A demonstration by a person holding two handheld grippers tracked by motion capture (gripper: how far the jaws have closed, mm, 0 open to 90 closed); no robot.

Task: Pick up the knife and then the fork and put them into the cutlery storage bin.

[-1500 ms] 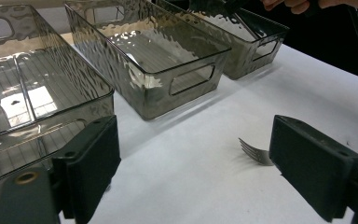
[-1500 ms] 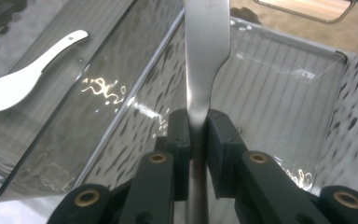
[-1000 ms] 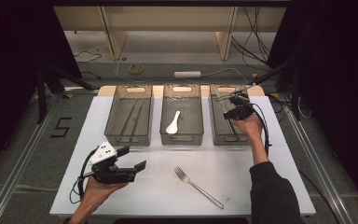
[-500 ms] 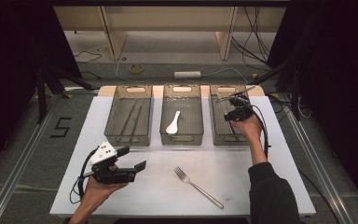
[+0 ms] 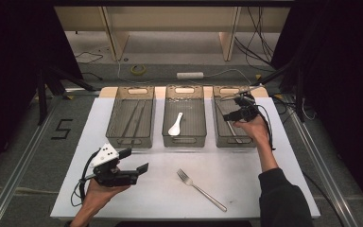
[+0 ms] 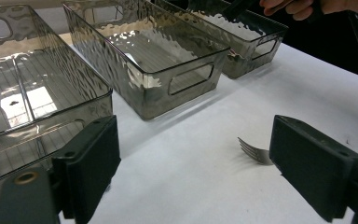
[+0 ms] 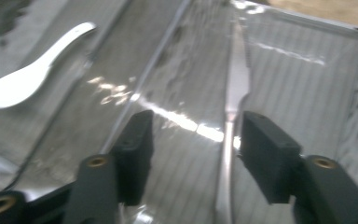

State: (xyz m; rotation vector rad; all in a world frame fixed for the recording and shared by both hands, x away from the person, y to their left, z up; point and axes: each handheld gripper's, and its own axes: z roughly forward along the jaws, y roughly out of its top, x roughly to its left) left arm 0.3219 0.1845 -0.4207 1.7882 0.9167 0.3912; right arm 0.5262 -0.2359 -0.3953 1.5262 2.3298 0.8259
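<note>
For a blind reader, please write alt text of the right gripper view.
The right gripper, open, hovers over a metal knife lying in a clear ribbed bin. A white spoon lies in the neighbouring bin at the left.

Black hand-held gripper (image 5: 137, 161), white top plate, black cable

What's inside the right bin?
A knife lies on the right bin's floor, just let go as the right gripper opened. In the high view, hand and gripper cover part of it.
</note>
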